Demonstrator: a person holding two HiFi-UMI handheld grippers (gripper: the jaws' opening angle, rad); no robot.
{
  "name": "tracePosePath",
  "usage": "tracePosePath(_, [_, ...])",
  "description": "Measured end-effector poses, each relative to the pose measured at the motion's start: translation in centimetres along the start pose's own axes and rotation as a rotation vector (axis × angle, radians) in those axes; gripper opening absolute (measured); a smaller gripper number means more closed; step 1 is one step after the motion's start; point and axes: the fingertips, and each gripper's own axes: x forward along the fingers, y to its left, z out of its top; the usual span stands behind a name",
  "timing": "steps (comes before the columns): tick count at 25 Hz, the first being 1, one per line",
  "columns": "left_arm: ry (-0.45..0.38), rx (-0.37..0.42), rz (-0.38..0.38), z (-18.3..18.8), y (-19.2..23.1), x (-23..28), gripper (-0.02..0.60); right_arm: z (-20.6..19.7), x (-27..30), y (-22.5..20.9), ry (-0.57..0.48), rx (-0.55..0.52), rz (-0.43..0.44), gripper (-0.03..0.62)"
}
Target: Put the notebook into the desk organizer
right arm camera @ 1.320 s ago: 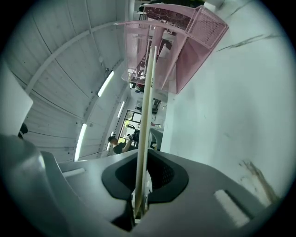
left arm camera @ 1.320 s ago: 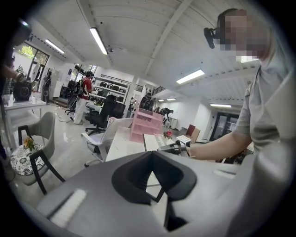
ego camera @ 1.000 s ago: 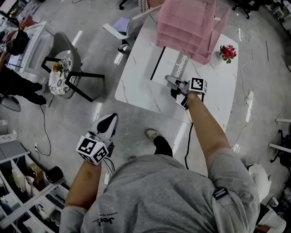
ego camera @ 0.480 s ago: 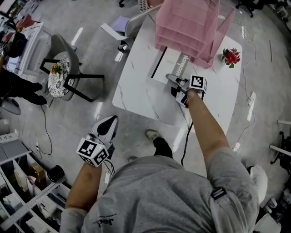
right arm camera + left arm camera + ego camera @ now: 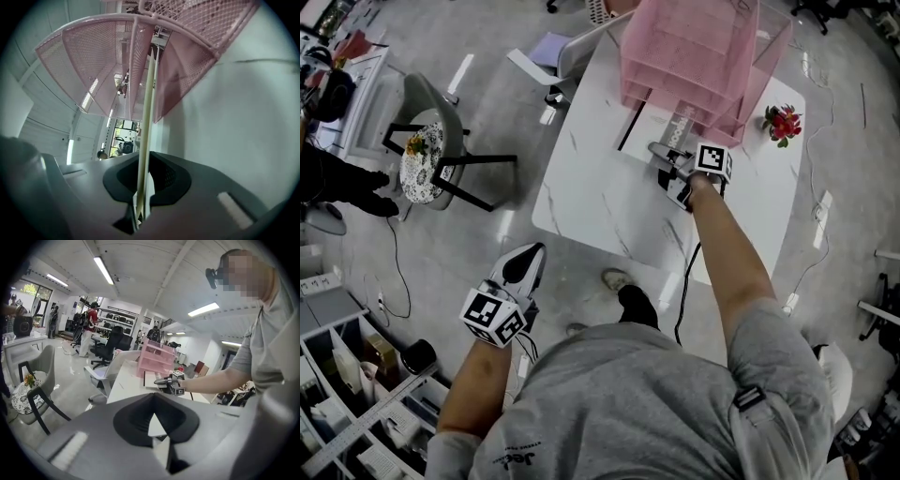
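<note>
Head view. Standing at the near edge of a white marble table, right arm stretched out over it. Over the middle of the surface, toward the far edge, the right gripper, fingers pinched shut on the near end of the notebook. White cover, black spine, far end tucked out of sight under the front of the pink mesh desk organizer. That desk organizer set at the table's far edge. Just beside it, near the far right corner, a red flower. Off the table's near left corner, over the floor, the left gripper, fingers together and empty. Well apart from the left edge, a grey chair.

Left gripper view. Looking along the left gripper: jaws closed, nothing between them. Beyond, the table, the desk organizer at its far edge, and the right gripper reaching toward it.

Right gripper view. Rolled sideways, with the table filling the right side. At the bottom, the right gripper clamped on the notebook, seen edge-on as a thin pale strip. Far end inside the desk organizer, pink mesh on both sides of it. Which tier, unclear.
</note>
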Motion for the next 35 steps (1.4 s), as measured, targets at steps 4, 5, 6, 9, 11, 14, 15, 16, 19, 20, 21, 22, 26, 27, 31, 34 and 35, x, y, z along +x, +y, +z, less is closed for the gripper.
tracePosePath(4, [0.008, -0.01, 0.013, -0.3, 0.5, 0.4, 0.054, 1.9, 0.6, 0.0, -0.006, -0.055, -0.036, 0.011])
tracePosePath(5, [0.01, -0.013, 0.014, -0.3, 0.6, 0.4, 0.054, 2.4, 0.7, 0.2, -0.011, -0.08, -0.042, 0.012])
tracePosePath(6, [0.012, -0.014, 0.015, -0.3, 0.6, 0.5, 0.054, 2.9, 0.8, 0.6, -0.019, -0.108, -0.044, 0.012])
tracePosePath(9, [0.019, -0.014, 0.011, -0.3, 0.7, 0.9, 0.054, 4.2, 1.0, 2.0, -0.059, -0.191, -0.032, 0.039])
tracePosePath(11, [0.022, -0.017, 0.007, -0.4, 0.7, 1.2, 0.054, 4.6, 1.1, 2.7, -0.071, -0.264, -0.028, 0.134])
tracePosePath(14, [0.029, -0.014, 0.002, -0.4, 0.7, 1.6, 0.054, 3.9, 1.3, 3.1, -0.028, -0.429, -0.075, 0.254])
tracePosePath(15, [0.031, -0.012, 0.001, -0.4, 0.8, 1.7, 0.054, 3.6, 1.4, 3.0, -0.003, -0.494, -0.107, 0.265])
tracePosePath(16, [0.033, -0.011, 0.0, -0.4, 0.8, 1.8, 0.054, 3.2, 1.4, 2.8, 0.022, -0.557, -0.139, 0.273])
tracePosePath(19, [0.036, -0.013, -0.001, -0.3, 0.9, 2.2, 0.054, 2.8, 1.5, 2.2, 0.069, -0.698, -0.217, 0.288])
tracePosePath(20, [0.037, -0.012, -0.003, -0.3, 0.8, 2.4, 0.054, 2.9, 1.4, 2.0, 0.075, -0.73, -0.241, 0.288])
tracePosePath(21, [0.039, -0.01, -0.006, -0.3, 0.7, 2.5, 0.054, 3.1, 1.3, 1.8, 0.078, -0.758, -0.268, 0.288])
tracePosePath(22, [0.041, -0.007, -0.008, -0.4, 0.6, 2.6, 0.054, 3.4, 1.2, 1.6, 0.079, -0.785, -0.299, 0.288])
tracePosePath(26, [0.05, -0.005, -0.012, -0.7, 0.4, 2.9, 0.054, 4.7, 0.5, 0.5, 0.05, -0.861, -0.422, 0.284])
tracePosePath(27, [0.052, -0.005, -0.012, -0.8, 0.3, 3.0, 0.054, 5.0, 0.3, 0.3, 0.038, -0.869, -0.443, 0.282])
tracePosePath(31, [0.058, -0.003, -0.013, -0.9, 0.2, 3.2, 0.054, 6.5, -0.3, -0.3, -0.019, -0.863, -0.512, 0.225])
tracePosePath(34, [0.058, -0.005, -0.012, -0.9, 0.1, 3.3, 0.054, 7.4, -0.5, -0.6, -0.076, -0.798, -0.544, 0.182])
tracePosePath(35, [0.059, -0.006, -0.013, -1.0, 0.0, 3.3, 0.054, 7.6, -0.5, -0.8, -0.098, -0.762, -0.546, 0.165])
